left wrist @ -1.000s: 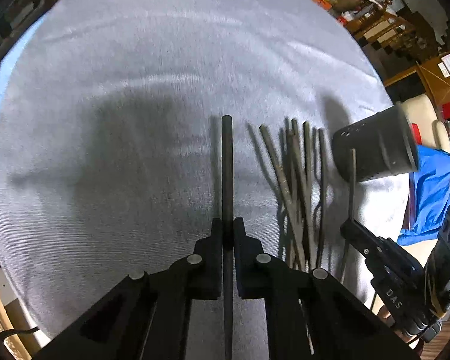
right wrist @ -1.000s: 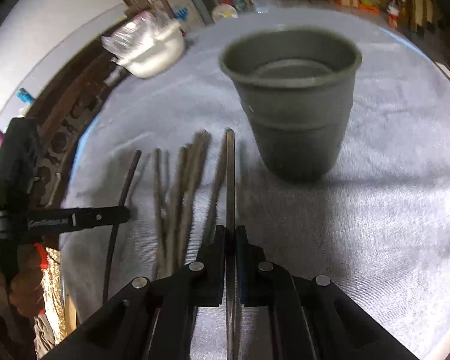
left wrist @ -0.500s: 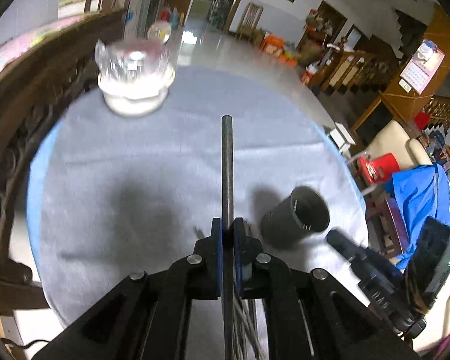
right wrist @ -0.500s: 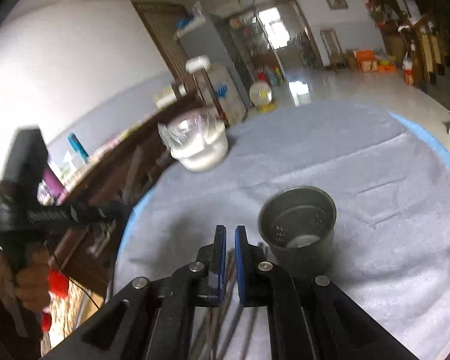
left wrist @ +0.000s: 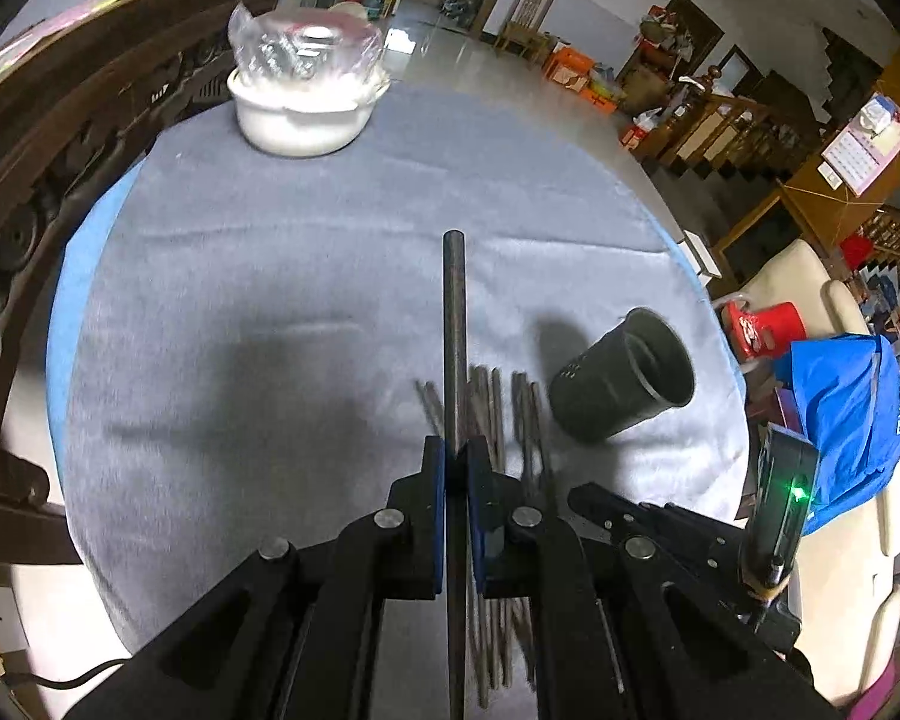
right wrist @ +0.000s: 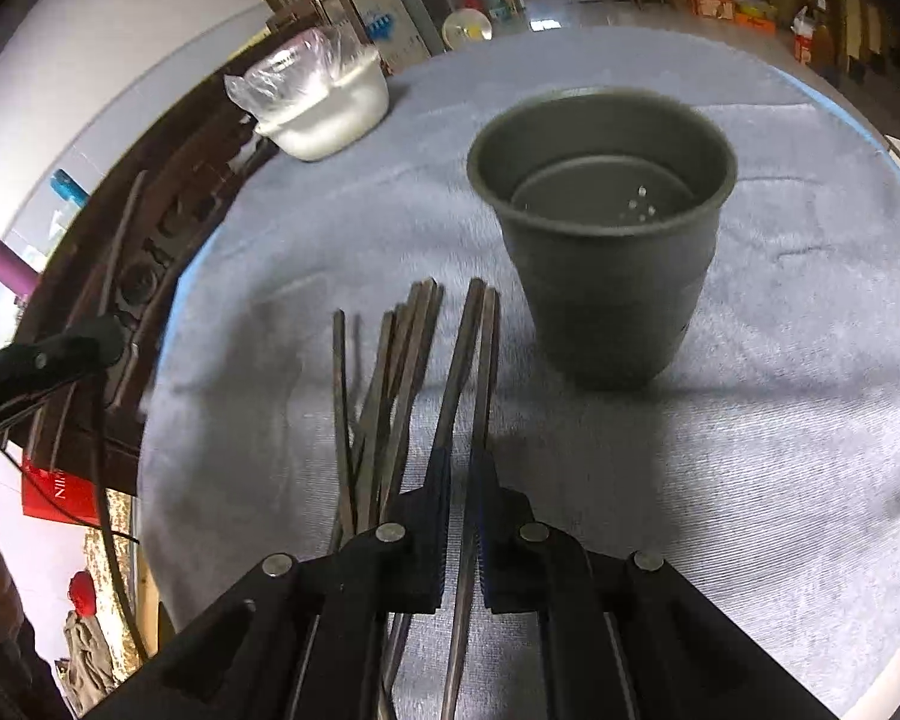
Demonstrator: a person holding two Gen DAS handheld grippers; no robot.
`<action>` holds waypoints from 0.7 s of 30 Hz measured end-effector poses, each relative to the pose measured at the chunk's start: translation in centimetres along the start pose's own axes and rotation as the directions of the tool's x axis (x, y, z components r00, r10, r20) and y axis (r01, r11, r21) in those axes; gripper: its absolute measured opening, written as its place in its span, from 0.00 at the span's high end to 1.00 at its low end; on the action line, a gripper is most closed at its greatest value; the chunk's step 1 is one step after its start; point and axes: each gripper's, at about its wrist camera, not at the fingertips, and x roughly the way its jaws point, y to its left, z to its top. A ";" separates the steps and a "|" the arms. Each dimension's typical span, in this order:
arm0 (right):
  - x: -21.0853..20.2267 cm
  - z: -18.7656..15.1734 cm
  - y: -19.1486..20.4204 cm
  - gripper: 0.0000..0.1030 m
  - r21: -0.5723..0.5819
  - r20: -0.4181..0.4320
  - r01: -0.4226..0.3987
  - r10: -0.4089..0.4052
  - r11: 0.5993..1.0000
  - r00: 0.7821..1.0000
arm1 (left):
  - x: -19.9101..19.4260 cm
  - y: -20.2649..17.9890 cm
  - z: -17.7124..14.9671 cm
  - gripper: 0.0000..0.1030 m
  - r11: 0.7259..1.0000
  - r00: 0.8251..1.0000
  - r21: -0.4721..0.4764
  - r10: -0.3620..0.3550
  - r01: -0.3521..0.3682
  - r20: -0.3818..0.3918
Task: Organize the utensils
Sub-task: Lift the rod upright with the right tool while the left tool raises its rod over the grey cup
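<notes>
My left gripper (left wrist: 456,456) is shut on a dark chopstick (left wrist: 453,324) and holds it above the grey cloth; its tip points forward. Several dark chopsticks (left wrist: 498,414) lie side by side on the cloth below it, left of a dark perforated holder cup (left wrist: 624,381). In the right wrist view the cup (right wrist: 603,228) stands upright and the chopsticks (right wrist: 402,360) lie left of it. My right gripper (right wrist: 462,468) hangs low over the rightmost chopsticks (right wrist: 477,354); its jaws are nearly closed with a narrow gap. The chopsticks run under them; a grip does not show.
A white bowl (left wrist: 303,108) with a plastic bag in it stands at the far edge of the round table (left wrist: 84,264); it also shows in the right wrist view (right wrist: 330,111). A dark wooden bench (left wrist: 60,138) runs along the left. A blue cloth (left wrist: 840,414) lies on a chair to the right.
My left gripper lifted its chopstick off the cloth and tilted up. My right gripper, shut on a chopstick a second ago, rose empty, then came down over the rightmost chopsticks beside the cup.
</notes>
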 end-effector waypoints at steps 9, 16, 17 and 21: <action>0.4 0.0 -0.6 0.65 0.009 0.081 0.052 -0.052 0.999 0.995 | 0.6 2.0 -0.6 0.93 0.999 1.000 -0.036 -0.021 0.020 -0.020; 1.5 0.4 0.6 0.82 -0.041 0.048 0.105 -0.103 0.994 0.993 | 0.6 3.0 -0.6 0.93 0.998 0.999 -0.046 -0.031 0.030 -0.019; 1.8 0.5 0.7 0.83 -0.043 0.039 0.102 -0.101 0.994 0.994 | 0.6 2.9 -0.6 0.93 0.998 0.999 -0.046 -0.033 0.032 -0.019; 3.0 0.6 0.8 0.85 -0.044 0.011 0.126 -0.125 0.991 0.992 | 0.8 2.7 -0.9 0.93 0.999 0.999 -0.039 -0.039 0.038 -0.028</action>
